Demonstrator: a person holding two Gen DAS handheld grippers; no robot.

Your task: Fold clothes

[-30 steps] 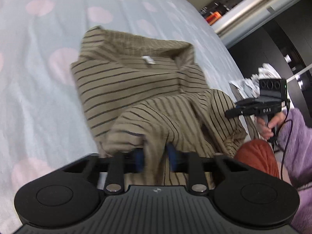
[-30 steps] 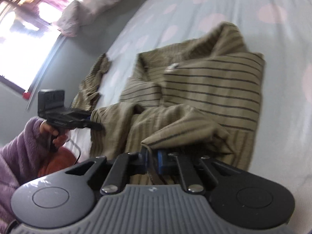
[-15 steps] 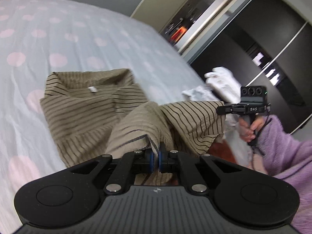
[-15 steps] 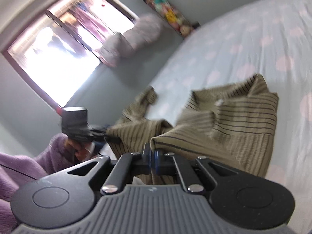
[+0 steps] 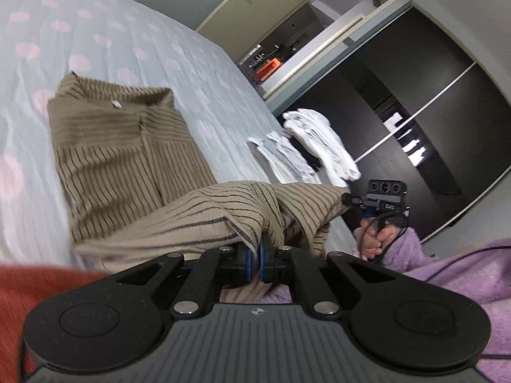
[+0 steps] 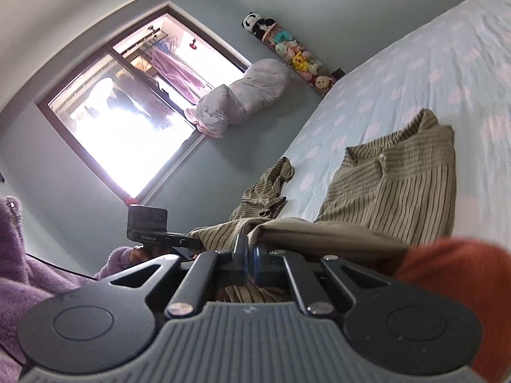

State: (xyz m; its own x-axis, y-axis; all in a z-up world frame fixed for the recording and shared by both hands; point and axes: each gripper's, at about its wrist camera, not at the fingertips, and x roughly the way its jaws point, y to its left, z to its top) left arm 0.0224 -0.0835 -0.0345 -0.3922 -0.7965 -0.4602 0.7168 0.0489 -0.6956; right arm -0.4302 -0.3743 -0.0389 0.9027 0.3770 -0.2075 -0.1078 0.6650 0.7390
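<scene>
On the dotted bedsheet (image 5: pixel 134 44), striped shirt (image 5: pixel 127 159), hem between both jaws.

Looks like someone's bedroom: big bed (image 5: pixel 166 51) in a dotted sheet, dark sliding wardrobe (image 5: pixel 424 102) at right, window (image 6: pixel 127 111) upper left, plush toys (image 6: pixel 297 57) along the wall.

open bedsheet (image 5: pixel 134 32) beyond striped shirt (image 5: pixel 127 159), white laundry pile (image 5: pixel 319 140) at its edge

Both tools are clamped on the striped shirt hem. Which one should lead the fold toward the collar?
Neither clearly; probably both together. The left tool and right tool each pinch a corner of the striped shirt, with the hem lifted between them and the collar flat on the bed.
</scene>
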